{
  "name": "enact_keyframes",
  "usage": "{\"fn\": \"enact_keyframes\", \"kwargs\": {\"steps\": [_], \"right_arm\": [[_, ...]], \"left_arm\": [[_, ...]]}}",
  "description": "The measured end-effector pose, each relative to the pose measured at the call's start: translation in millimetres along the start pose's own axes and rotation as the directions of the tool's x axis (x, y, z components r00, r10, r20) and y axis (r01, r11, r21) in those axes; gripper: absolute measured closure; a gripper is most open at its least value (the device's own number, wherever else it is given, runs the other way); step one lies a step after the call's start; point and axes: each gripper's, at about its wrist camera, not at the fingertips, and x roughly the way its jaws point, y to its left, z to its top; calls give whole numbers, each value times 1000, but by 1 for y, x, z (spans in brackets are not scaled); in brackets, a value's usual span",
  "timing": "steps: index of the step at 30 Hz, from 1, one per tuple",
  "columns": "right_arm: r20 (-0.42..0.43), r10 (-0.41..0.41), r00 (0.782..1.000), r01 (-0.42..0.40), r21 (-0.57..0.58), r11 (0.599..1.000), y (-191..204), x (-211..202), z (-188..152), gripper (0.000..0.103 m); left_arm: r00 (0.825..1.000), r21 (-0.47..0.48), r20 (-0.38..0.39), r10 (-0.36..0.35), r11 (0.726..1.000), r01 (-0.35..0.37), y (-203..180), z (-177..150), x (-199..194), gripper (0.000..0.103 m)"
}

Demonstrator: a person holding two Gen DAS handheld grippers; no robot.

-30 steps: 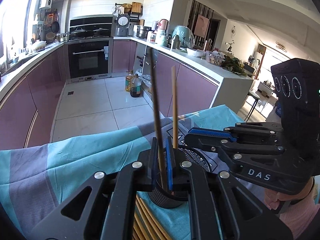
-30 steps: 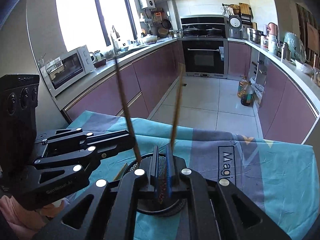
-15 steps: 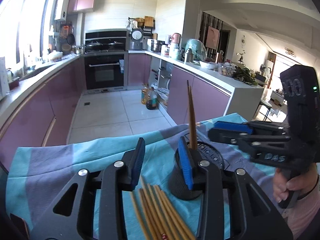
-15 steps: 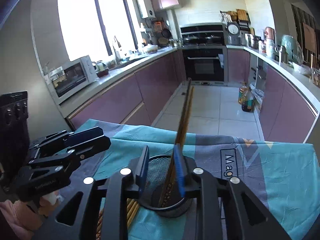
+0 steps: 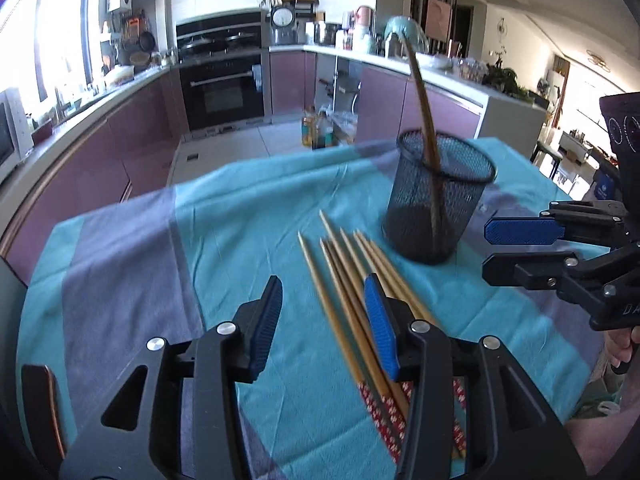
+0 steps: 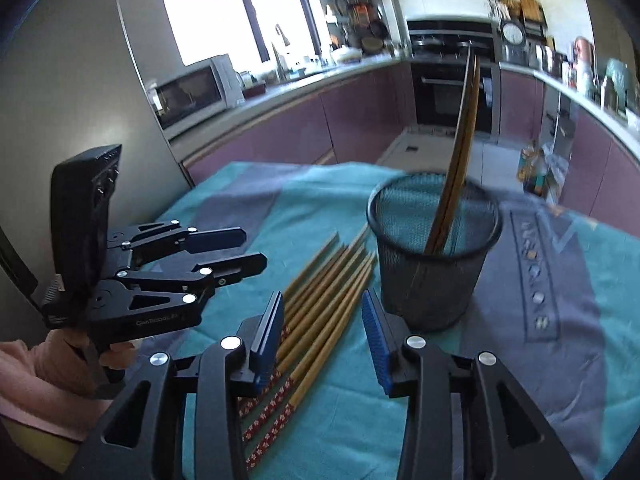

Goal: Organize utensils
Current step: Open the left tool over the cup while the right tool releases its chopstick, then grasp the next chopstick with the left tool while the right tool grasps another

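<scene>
A black mesh cup [image 5: 436, 204] [image 6: 432, 264] stands on the teal cloth with two chopsticks [image 5: 424, 112] [image 6: 460, 140] leaning inside it. Several loose wooden chopsticks [image 5: 344, 276] [image 6: 328, 280] with red patterned ends lie side by side in front of the cup. My left gripper [image 5: 322, 292] [image 6: 254, 249] hovers over the cloth just left of them, jaws opening and holding nothing. My right gripper [image 6: 322, 304] [image 5: 486, 249] hangs above the loose chopsticks, which show between its fingers. Its jaws are opening too and its pads press on nothing.
The teal and grey cloth [image 5: 240, 208] covers the table and ends at the far edge toward the kitchen floor. A person's hand [image 6: 108, 356] and pink sleeve [image 6: 40, 392] hold the left gripper at the lower left. Purple cabinets and an oven [image 5: 222, 92] stand well behind.
Both grippers were shut on chopsticks above the cup. They let go, the chopsticks now stand in the cup, and both grippers drew back and down toward the loose chopsticks while opening.
</scene>
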Motion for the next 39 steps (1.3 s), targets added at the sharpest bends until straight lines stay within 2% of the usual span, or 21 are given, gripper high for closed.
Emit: {"fn": "enact_keyframes", "kwargs": {"steps": [2, 4, 11, 22, 32, 39], "right_arm": [[-25, 17, 1000, -17, 31, 999, -2, 10, -7, 65], [-52, 1, 999, 2, 55, 998, -4, 19, -14, 65], [-85, -29, 996, 36, 80, 996, -2, 33, -24, 65], [-123, -87, 989, 96, 63, 993, 1, 47, -27, 68], [-136, -118, 984, 124, 39, 991, 4, 51, -22, 69], [-140, -164, 977, 165, -4, 986, 13, 61, -18, 75]], "left_arm": [[1000, -1, -28, 0, 1000, 0, 2, -11, 7, 61], [998, -12, -55, -7, 1000, 6, 4, -16, 13, 61], [993, -38, -115, -13, 999, 9, -2, -13, 33, 64], [988, -34, -151, -26, 999, 21, -8, -8, 46, 69], [986, -45, -164, -38, 998, 31, -4, -6, 47, 80], [985, -53, -171, -32, 998, 23, -3, -1, 54, 80]]}}
